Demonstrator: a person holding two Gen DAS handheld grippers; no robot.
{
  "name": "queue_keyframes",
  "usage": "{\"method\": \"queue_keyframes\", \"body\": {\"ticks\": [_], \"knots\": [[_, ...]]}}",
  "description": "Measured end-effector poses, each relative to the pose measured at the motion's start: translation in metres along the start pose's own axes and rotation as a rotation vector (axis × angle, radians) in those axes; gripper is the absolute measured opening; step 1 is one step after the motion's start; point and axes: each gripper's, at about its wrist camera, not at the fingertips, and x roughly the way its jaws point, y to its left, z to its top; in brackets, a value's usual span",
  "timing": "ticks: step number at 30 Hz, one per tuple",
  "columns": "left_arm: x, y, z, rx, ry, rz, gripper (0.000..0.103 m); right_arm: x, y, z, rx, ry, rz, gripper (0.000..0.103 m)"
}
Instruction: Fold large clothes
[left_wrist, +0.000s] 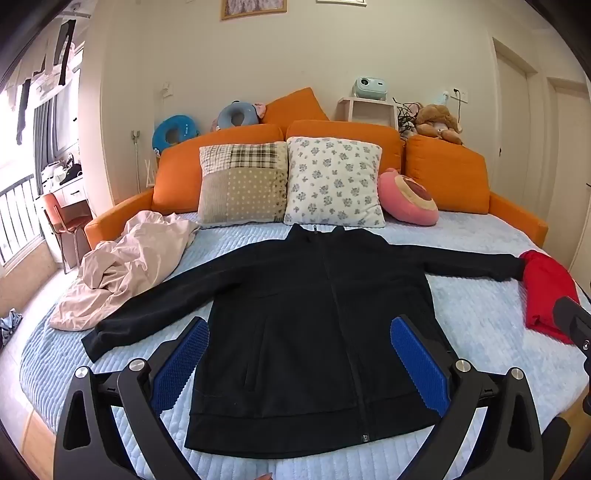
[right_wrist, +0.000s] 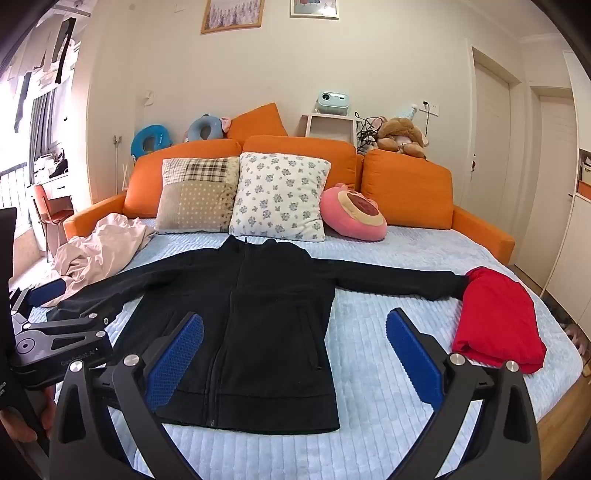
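A black zip-up jacket (left_wrist: 310, 321) (right_wrist: 255, 321) lies flat and face up on the light blue bedspread (left_wrist: 487, 325) (right_wrist: 369, 369), both sleeves spread out sideways, collar toward the pillows. My left gripper (left_wrist: 299, 354) hovers open above the jacket's lower half, its blue pads wide apart and holding nothing. My right gripper (right_wrist: 295, 350) is open too, above the jacket's right hem side and the bare bedspread beside it. The left gripper's body (right_wrist: 55, 339) shows at the left edge of the right wrist view.
A folded red garment (left_wrist: 546, 295) (right_wrist: 498, 317) lies at the jacket's right cuff. A crumpled pale pink garment (left_wrist: 125, 266) (right_wrist: 99, 251) sits by the left sleeve. Pillows (left_wrist: 332, 181) (right_wrist: 280, 195), a pink cushion and orange backrests line the far side. A chair (left_wrist: 62, 218) stands left.
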Motion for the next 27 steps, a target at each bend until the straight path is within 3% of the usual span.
{"method": "queue_keyframes", "body": {"ticks": [27], "knots": [[0.0012, -0.0006, 0.0019, 0.002, 0.008, 0.006, 0.100, 0.0002, 0.0015, -0.0018, 0.010, -0.005, 0.004, 0.098]]}}
